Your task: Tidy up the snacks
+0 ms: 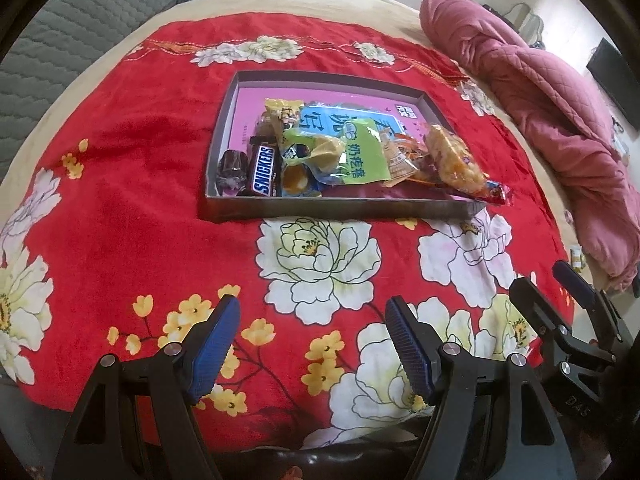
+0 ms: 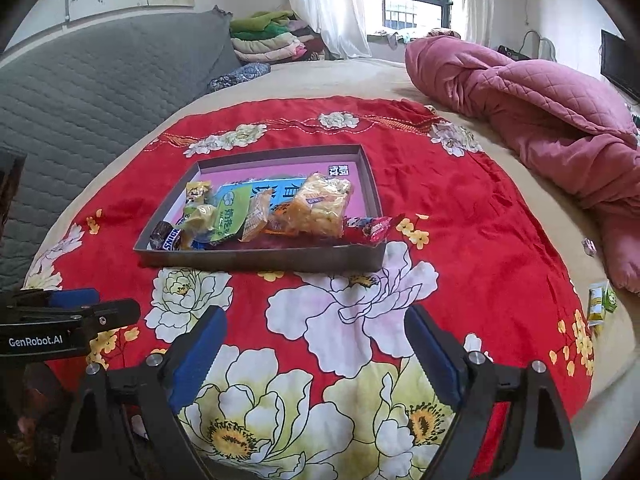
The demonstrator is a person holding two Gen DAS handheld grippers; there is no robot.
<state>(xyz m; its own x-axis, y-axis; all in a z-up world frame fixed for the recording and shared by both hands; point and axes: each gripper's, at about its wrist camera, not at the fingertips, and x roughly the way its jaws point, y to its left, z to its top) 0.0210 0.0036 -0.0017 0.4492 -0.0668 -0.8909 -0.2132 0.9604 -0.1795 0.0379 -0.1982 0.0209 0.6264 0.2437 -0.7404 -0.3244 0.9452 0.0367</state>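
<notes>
A shallow grey box [image 1: 224, 120] with a pink floor lies on a red flowered cloth [image 1: 132, 184]. In it lie several snacks: a Snickers bar [image 1: 264, 172], a green packet [image 1: 360, 152], a clear bag of yellow crisps [image 1: 456, 156] and a red wrapped bar [image 1: 494, 193] that pokes over the right rim. The box [image 2: 256, 258] and the crisps [image 2: 320, 204] also show in the right wrist view. My left gripper [image 1: 312, 312] is open and empty, well short of the box. My right gripper [image 2: 316, 320] is open and empty too.
A pink quilt [image 2: 540, 100] lies bunched on the right of the bed. A grey quilted headboard [image 2: 80, 92] stands on the left. Small loose packets [image 2: 600, 304] lie off the cloth near the quilt. The other gripper shows at each view's edge [image 1: 572, 280].
</notes>
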